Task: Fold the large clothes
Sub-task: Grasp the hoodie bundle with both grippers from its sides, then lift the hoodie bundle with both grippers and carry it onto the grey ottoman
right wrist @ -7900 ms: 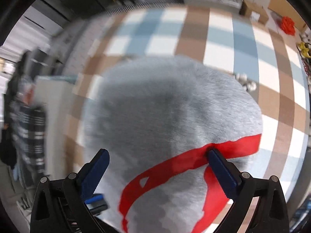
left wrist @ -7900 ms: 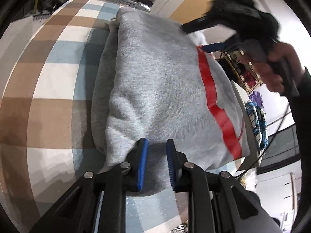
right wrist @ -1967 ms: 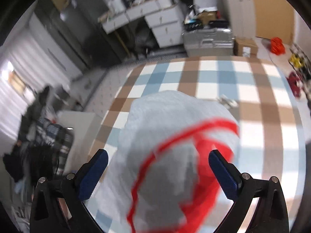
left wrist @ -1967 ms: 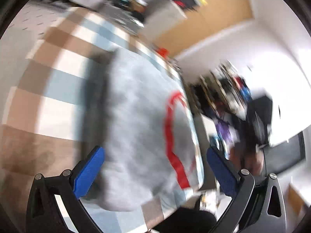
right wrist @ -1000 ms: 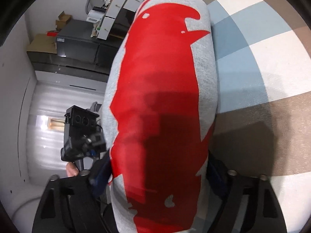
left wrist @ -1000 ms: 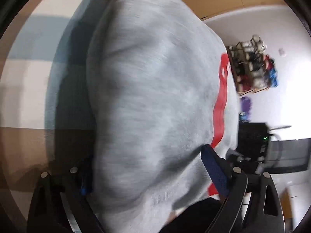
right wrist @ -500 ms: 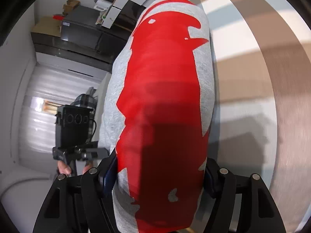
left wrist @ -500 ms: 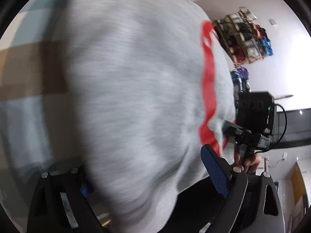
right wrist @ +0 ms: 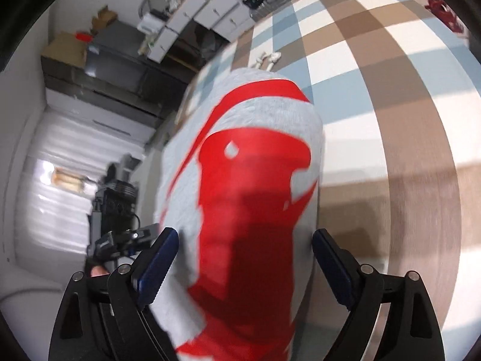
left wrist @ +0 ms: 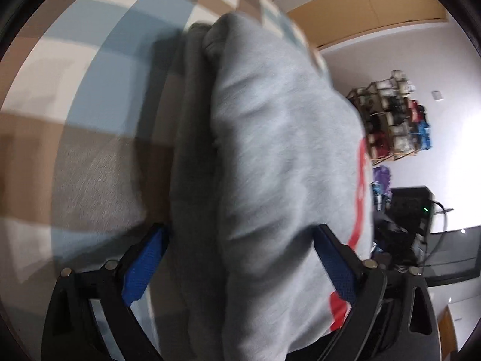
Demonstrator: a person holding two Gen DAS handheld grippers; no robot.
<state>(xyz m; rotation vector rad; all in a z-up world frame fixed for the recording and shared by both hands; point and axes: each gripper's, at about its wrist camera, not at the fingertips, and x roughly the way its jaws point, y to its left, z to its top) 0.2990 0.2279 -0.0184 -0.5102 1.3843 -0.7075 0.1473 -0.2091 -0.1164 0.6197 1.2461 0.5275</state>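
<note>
The folded grey sweatshirt (left wrist: 270,165) with a red print (right wrist: 249,186) is a thick bundle lifted off the checked cloth (left wrist: 90,75). My left gripper (left wrist: 240,267) has its blue pads on both sides of one end of the bundle, jaws wide around it. My right gripper (right wrist: 243,258) clamps the opposite end the same way, red print facing the camera. The left gripper's body (right wrist: 120,240) shows at the left of the right wrist view.
The blue, brown and white checked cloth (right wrist: 390,90) spreads under and beyond the bundle. White drawers (right wrist: 210,9) and a dark cabinet (right wrist: 114,57) stand past it. A shelf of coloured items (left wrist: 396,120) hangs on the wall.
Both grippers closed around the ends of the folded sweatshirt and picked it up. Over the last second the bundle has tilted and shifted relative to the checked cloth.
</note>
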